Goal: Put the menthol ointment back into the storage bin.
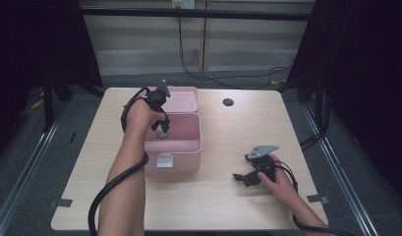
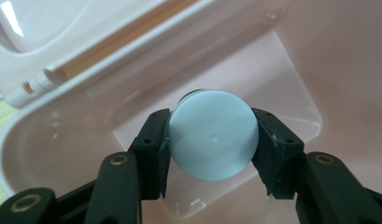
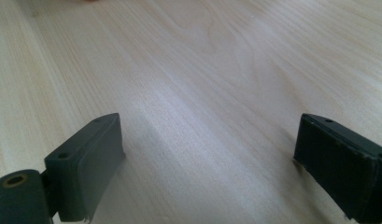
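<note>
The left gripper (image 2: 212, 140) reaches down into the open pink plastic box (image 1: 188, 147), its two black jaws clamped on either side of a round pale-blue cap (image 2: 213, 134) that tops a small container whose body is hidden beneath it. The cap sits squarely between the pads, touching both. Beyond the jaws, the box's smooth pink floor spreads out with bare room ahead and to both sides before the rounded walls rise. The hinged pink lid (image 1: 181, 98) lies open flat on the far side of the left gripper, its rim just behind the box edge.

The right gripper (image 3: 209, 163) rests low over the pale wooden table (image 1: 228, 206), well apart from the box, jaws spread wide with nothing between them. Bare tabletop stretches ahead of it. A small dark round hole (image 1: 228, 102) sits near the table's far edge.
</note>
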